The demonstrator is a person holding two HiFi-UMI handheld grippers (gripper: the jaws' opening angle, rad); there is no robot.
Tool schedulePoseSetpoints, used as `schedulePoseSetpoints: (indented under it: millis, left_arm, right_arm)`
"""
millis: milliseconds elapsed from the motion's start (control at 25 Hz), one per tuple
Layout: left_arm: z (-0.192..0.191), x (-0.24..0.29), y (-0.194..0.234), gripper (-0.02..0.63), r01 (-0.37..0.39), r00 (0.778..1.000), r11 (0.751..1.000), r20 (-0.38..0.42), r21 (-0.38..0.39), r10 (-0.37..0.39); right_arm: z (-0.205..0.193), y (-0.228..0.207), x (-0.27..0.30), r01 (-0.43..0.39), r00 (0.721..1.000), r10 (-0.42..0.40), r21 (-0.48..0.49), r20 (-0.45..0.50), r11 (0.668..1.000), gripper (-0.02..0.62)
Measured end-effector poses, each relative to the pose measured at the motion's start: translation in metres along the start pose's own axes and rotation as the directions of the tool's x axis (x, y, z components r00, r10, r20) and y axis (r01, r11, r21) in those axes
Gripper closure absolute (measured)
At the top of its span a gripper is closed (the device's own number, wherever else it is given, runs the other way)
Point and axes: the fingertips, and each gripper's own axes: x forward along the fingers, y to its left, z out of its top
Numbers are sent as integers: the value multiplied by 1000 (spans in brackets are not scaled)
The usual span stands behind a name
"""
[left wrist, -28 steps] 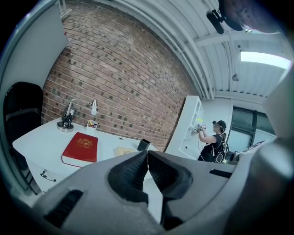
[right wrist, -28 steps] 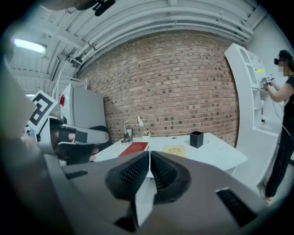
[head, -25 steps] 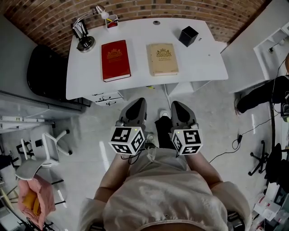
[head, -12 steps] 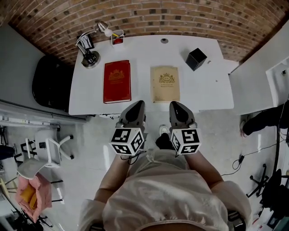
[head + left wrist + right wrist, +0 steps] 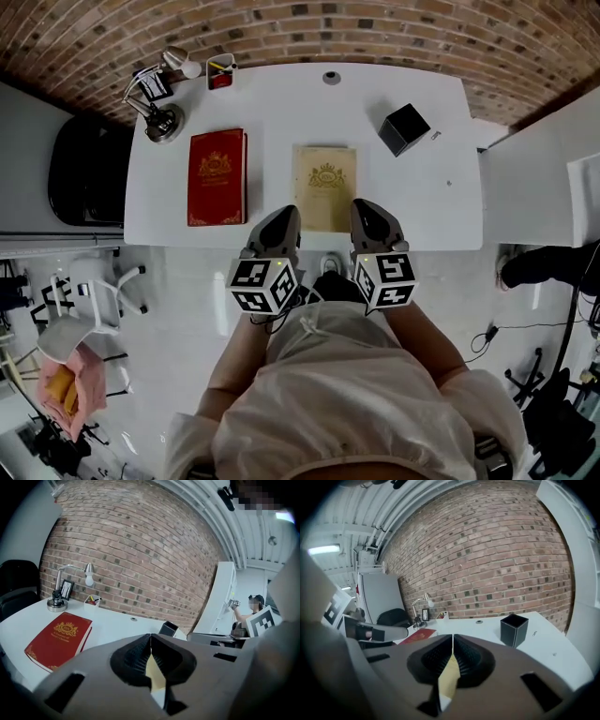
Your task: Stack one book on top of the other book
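Stacking not started. Red book (image 5: 217, 177) lies left and tan book (image 5: 324, 186) right, apart on the desk (image 5: 281, 103). Left gripper (image 5: 280, 219) and right gripper (image 5: 367, 213) both have jaws pressed together, empty (near edge, flanking the tan book). Pick and place all remain.

A desk lamp (image 5: 159, 120) and pen cup (image 5: 220, 73) are standing at the table's (image 5: 281, 98) far left corner; a black box (image 5: 405, 128) is sitting far right.

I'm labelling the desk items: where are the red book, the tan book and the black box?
red book (image 5: 217, 178), head view, middle of cover
tan book (image 5: 324, 187), head view, middle of cover
black box (image 5: 405, 129), head view, its top
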Motion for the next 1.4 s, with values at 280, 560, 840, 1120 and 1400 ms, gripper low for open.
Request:
schedulePoseSetpoints:
  millis: [280, 560, 840, 1120, 1400]
  left_arm:
    - [-36, 34, 21, 586, -35, 993, 997, -118, -63, 27]
    - [-65, 63, 43, 586, -26, 983, 993, -186, -114, 4]
    - [-101, 87, 52, 377, 5, 954, 989, -297, -151, -50]
    - [-124, 102, 65, 325, 6, 924, 985, -376, -175, -72]
    - [-139, 110, 66, 325, 30, 887, 976, -445, -214, -125]
  right_arm:
    - [-46, -28, 34, -5, 987, 17, 77, -162, 997, 566]
    - [-83, -42, 55, 4, 958, 29, 114, -287, 994, 565]
    - [-112, -48, 73, 13, 923, 61, 189, -379, 982, 395]
    - [-131, -48, 85, 19, 897, 84, 229, -434, 973, 360]
    - [-145, -43, 91, 6, 875, 112, 244, -470, 970, 359]
